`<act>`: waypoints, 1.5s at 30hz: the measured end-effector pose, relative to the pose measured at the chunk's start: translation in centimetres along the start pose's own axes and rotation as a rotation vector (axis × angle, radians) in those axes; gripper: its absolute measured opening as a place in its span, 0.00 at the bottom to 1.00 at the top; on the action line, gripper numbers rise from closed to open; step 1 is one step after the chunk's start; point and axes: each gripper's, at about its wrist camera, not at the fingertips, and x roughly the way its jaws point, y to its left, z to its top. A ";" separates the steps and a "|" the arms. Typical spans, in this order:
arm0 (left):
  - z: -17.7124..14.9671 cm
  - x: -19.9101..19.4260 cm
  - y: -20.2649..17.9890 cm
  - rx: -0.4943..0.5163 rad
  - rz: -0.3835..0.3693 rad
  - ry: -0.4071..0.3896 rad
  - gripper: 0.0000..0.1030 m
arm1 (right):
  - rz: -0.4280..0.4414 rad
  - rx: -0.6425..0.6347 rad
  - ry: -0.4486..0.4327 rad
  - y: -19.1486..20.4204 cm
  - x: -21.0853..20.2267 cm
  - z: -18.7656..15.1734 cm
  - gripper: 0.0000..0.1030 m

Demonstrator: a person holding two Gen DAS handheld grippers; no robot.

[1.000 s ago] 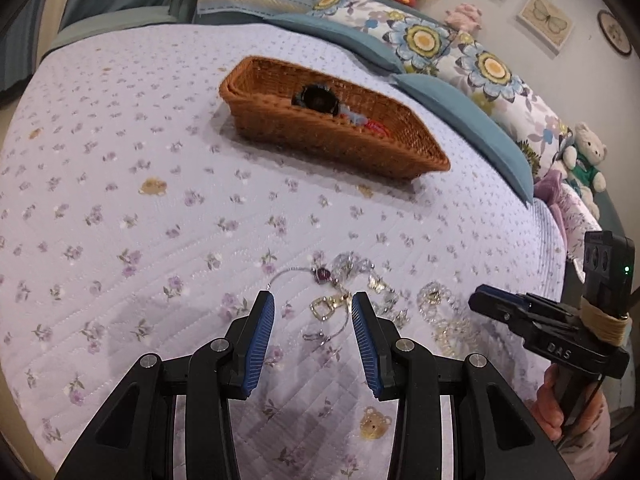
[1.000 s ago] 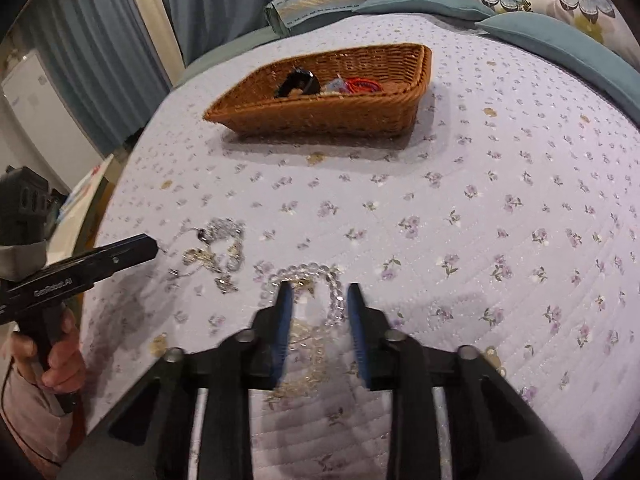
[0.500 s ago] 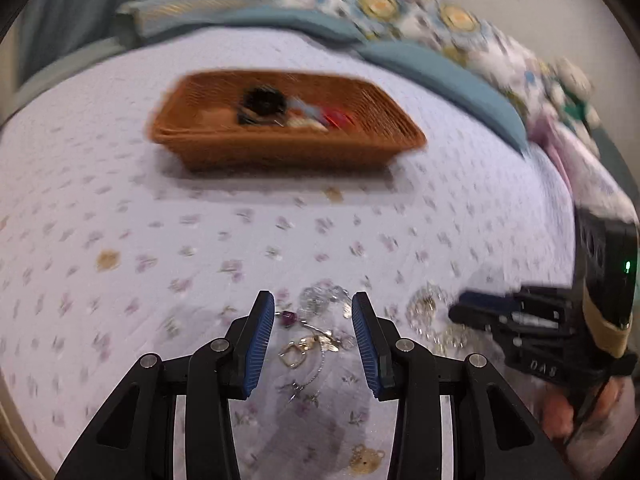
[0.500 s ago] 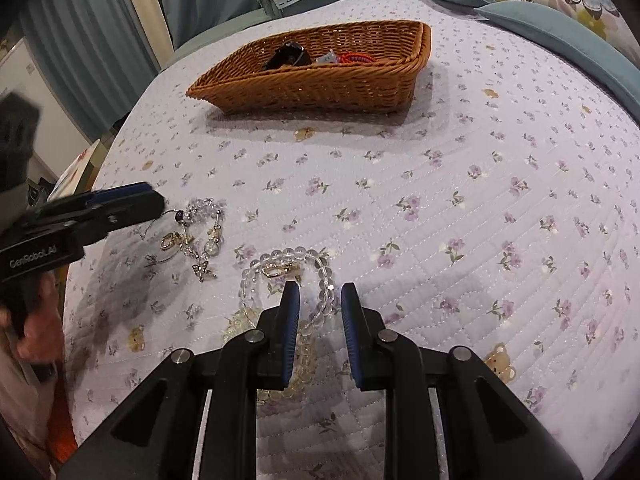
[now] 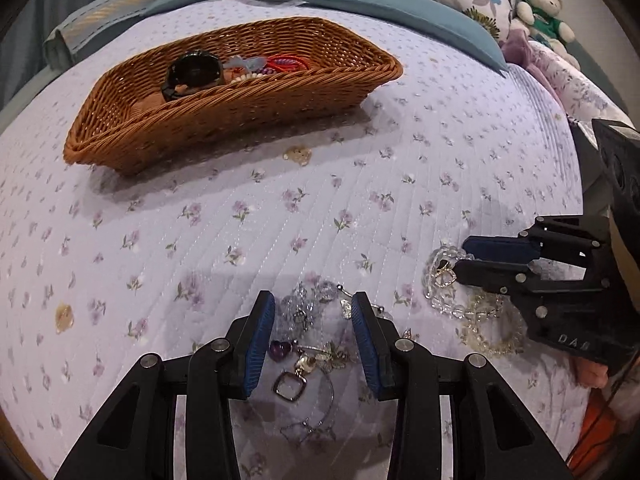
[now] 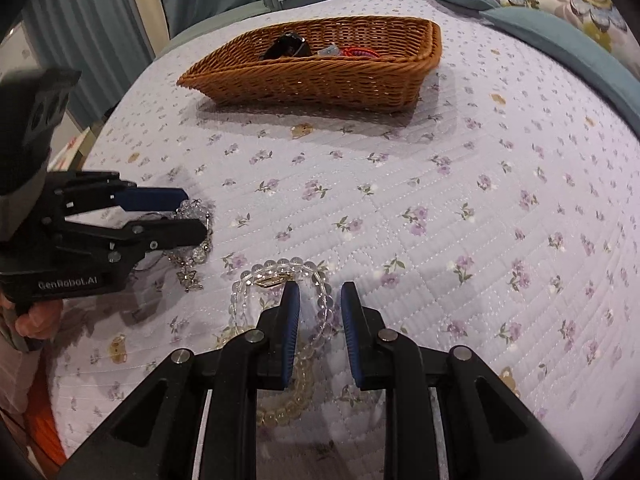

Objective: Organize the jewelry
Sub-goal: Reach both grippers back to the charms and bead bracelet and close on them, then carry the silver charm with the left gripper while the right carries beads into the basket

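Item: loose jewelry on a quilted bed cover, two clusters, both in the lower part of each frame. Left tool: jaws spread, nothing between the pads yet, straddling a tangle of charms (purple heart, square ring, clear beads and a fine chain, lying directly ahead of and partly between the fingers at lower centre of the left view). Right tool: jaws narrowly parted, straddling one side of the clear bead bracelet, whose loop lies ahead and to the left of the fingertips at lower centre of the right view; whether the pads touch the beads cannot be told. A yellowish bead bracelet lies beneath this tool, nearer the camera. Destination: wicker basket, upper left of the left view and upper centre of the right view, well apart from both clusters, long axis running roughly across the frame, already holding a black watch and red bands. Governing relation: each cluster sits directly at its own tool, and the basket lies straight ahead beyond both (neither tool appears clearly nearer).
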 end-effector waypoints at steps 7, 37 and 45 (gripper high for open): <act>0.1 0.0 0.1 -0.006 -0.005 -0.029 0.12 | -0.068 -0.024 -0.046 0.5 -0.4 0.1 0.09; 2.5 -10.0 3.8 -0.168 -0.327 -0.386 0.09 | 0.200 0.063 -0.303 -0.5 -8.3 5.6 0.09; 7.6 -10.6 4.8 -0.164 -0.164 -0.439 0.09 | 0.102 0.034 -0.420 -1.7 -8.8 13.2 0.09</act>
